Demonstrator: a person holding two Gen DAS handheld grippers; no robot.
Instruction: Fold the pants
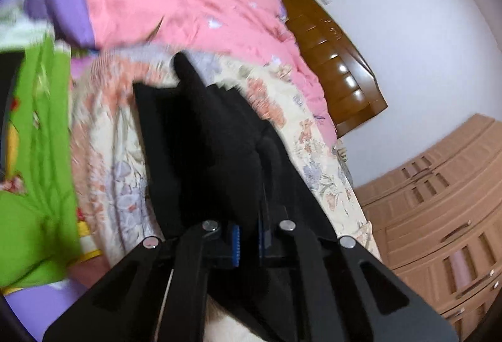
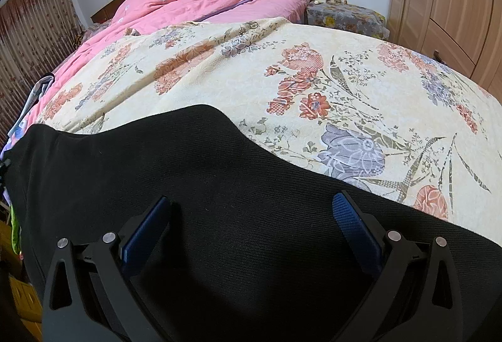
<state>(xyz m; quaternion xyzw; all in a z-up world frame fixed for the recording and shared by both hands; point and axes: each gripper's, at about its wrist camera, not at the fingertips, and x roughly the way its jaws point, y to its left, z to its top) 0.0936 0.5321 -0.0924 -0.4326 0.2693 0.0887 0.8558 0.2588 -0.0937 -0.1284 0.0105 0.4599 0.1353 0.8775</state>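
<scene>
Pants (image 2: pixel 219 185) – under open right claw (image 2: pixel 251 216) | left claw (image 1: pixel 249 235) pinching them

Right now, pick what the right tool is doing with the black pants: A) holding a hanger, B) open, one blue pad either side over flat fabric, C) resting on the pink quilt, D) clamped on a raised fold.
B: the right tool stands wide open, its blue pads spread apart over the black pants lying flat on the floral bedspread.
</scene>
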